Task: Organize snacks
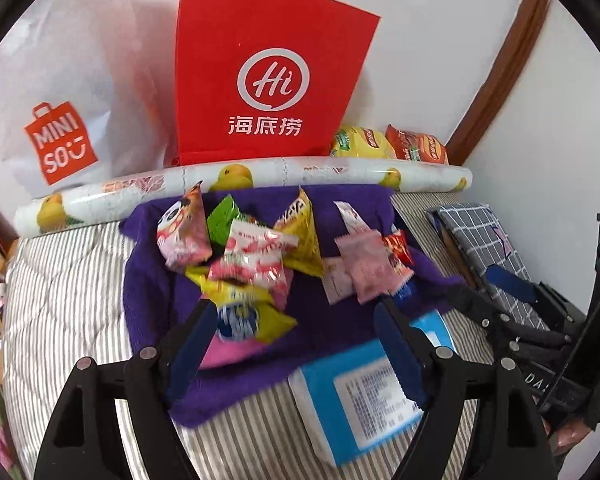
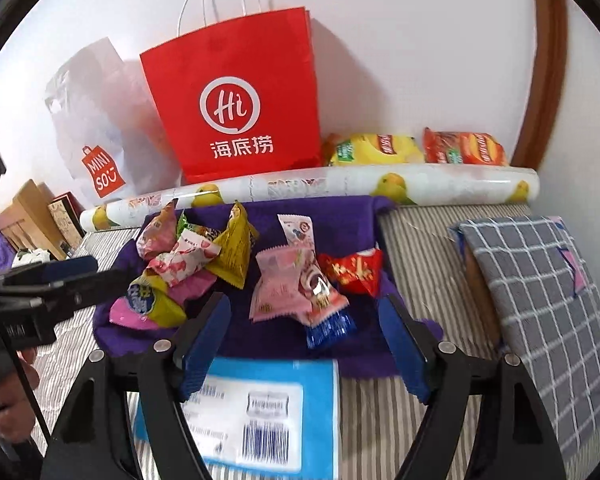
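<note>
Several small snack packets lie on a purple cloth on the bed. On the left is a pile with a yellow and blue packet and a pink and white one. On the right lie a pink packet and a red one. My left gripper is open and empty just before the left pile; it also shows in the right wrist view. My right gripper is open and empty before the pink packet; it also shows in the left wrist view.
A red paper bag and a white Miniso bag stand against the wall behind a rolled fruit-print sheet. Yellow and red chip bags lie beside them. A blue parcel and checked fabric lie near.
</note>
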The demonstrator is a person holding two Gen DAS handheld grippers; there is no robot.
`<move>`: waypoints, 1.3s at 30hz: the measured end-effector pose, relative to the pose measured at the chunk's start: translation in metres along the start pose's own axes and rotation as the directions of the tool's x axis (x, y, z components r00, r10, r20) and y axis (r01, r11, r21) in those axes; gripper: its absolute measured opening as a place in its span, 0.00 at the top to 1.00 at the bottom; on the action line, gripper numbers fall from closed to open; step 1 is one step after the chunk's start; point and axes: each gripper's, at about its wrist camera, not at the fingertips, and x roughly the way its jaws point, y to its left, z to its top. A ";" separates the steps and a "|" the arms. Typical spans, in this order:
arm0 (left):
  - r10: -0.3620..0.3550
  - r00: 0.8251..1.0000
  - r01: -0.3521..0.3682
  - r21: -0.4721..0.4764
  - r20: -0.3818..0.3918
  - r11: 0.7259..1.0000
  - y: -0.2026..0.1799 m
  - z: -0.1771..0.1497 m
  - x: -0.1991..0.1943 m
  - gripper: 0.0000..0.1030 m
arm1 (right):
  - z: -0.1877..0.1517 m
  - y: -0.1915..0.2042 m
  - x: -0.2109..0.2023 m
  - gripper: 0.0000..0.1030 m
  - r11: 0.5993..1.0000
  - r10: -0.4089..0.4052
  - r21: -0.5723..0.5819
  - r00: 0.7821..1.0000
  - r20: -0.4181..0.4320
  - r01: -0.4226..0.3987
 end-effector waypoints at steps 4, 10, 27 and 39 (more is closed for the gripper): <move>0.008 0.999 -0.007 -0.035 0.034 0.999 -0.006 -0.018 -0.024 0.20 | -0.009 0.001 -0.020 0.21 1.000 -0.027 0.006 0.999 -0.028 0.027; 0.040 0.995 -0.037 -0.034 0.088 0.999 -0.023 -0.045 -0.062 0.20 | -0.028 0.006 -0.052 0.21 1.000 0.000 0.010 0.999 -0.044 0.000; 0.010 0.968 -0.009 -0.005 0.250 1.000 -0.063 -0.128 -0.156 0.17 | -0.106 0.016 -0.192 0.06 0.995 -0.082 0.063 0.991 0.106 0.076; 0.027 0.947 -0.040 0.034 0.319 0.999 -0.091 -0.178 -0.197 0.11 | -0.159 0.009 -0.247 0.00 0.989 -0.133 0.080 0.978 0.162 0.121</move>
